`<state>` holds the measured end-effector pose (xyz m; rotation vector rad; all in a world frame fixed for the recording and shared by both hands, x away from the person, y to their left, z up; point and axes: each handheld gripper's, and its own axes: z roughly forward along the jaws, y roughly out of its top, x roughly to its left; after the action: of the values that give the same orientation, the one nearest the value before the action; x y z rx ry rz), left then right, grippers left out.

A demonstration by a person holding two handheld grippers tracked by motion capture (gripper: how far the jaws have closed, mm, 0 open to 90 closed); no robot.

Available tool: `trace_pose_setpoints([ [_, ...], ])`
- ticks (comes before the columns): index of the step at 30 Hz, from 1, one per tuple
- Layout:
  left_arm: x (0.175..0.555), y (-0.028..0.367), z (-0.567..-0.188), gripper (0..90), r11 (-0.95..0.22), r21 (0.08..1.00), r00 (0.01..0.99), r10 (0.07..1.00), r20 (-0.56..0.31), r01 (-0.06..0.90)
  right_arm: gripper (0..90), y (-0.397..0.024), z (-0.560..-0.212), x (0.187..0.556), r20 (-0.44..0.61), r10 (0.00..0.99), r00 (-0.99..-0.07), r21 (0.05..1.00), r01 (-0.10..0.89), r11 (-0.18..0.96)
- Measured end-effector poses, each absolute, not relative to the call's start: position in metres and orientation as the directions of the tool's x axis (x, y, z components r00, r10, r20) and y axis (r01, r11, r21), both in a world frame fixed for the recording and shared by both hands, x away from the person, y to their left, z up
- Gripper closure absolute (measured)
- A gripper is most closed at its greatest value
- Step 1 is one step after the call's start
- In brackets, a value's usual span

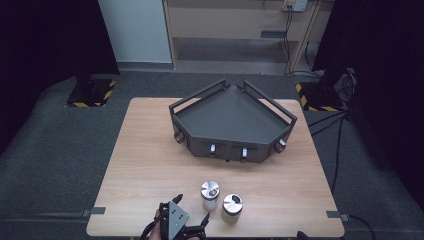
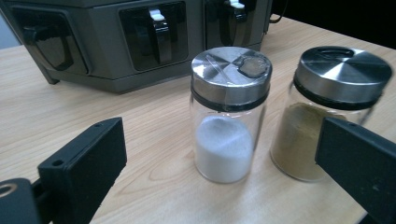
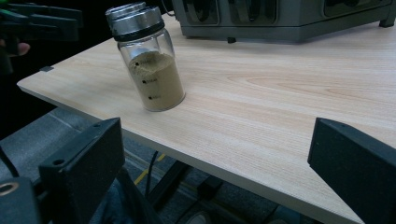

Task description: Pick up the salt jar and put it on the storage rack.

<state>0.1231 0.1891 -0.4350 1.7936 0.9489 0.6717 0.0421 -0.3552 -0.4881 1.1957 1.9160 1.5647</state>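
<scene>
Left tongs (image 1: 192, 215) released, spread wide at near tabletop (image 1: 150, 165) edge, facing white-powder jar (image 2: 229, 112) and brown-powder jar (image 2: 327, 109) standing just beside each other. Right tongs (image 3: 210, 172) released too, holding nothing. Grey rack (image 1: 232, 122) behind jars.

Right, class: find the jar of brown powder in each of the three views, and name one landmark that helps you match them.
High view: the jar of brown powder stands near the table's front edge, right of the jar of white powder.
Left gripper view: right of centre, partly behind the right jaw.
Right gripper view: upper left, near the table edge.
Shared landmark: the grey corner rack behind it.
</scene>
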Motion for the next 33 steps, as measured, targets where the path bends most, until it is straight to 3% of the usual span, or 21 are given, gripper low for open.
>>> trace_pose_setpoints([
  [21, 0.158, 0.169, -0.456, 1.8, -0.228, 0.926, 0.557, 0.83, 0.024, 0.301, 4.3, -0.357, -0.49, 0.046, 0.208, 0.804, -0.556, 0.928, 0.373, 0.018],
  [33, 0.173, 0.168, -0.467, 17.4, -0.202, 0.93, 0.571, 0.821, -0.011, 0.308, 4.3, -0.359, -0.491, 0.047, 0.211, 0.804, -0.556, 0.925, 0.38, 0.02],
])
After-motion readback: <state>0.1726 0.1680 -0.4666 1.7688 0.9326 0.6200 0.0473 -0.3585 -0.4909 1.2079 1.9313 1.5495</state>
